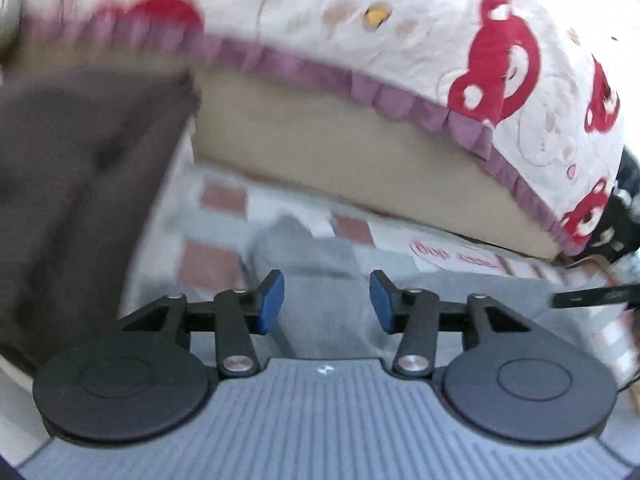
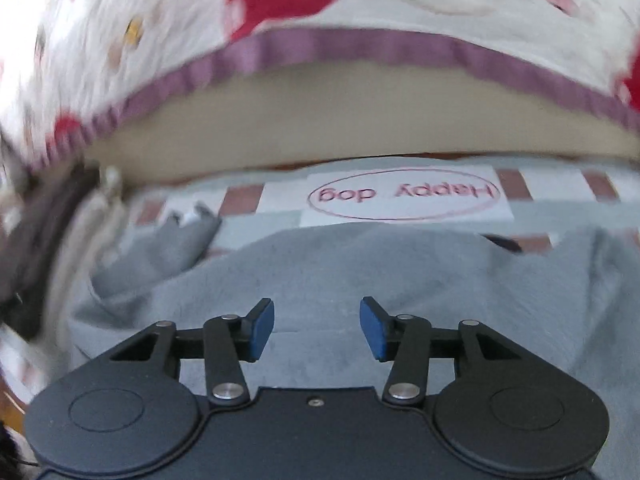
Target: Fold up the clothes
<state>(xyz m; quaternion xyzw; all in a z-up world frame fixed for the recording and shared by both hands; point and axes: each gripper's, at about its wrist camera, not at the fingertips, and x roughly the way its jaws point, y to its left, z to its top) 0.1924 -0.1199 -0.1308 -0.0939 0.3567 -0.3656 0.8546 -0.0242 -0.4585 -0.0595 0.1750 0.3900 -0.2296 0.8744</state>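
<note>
The left gripper [image 1: 327,300] is hovering with its blue pads spread wide, gripping nothing, over the grey garment [image 1: 316,264] at lower centre. The right gripper [image 2: 317,328] is likewise gaping wide and empty above the grey garment [image 2: 320,272], which is lying across the checked sheet [image 2: 404,196] and filling the frame's lower half.

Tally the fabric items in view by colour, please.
Grey: 1, the grey garment
Dark brown: 1, the dark brown cloth
White with red bears: 1, the quilted bear-print cover
Checked with "Happy dog" print: 1, the checked sheet
Total: 4
</note>
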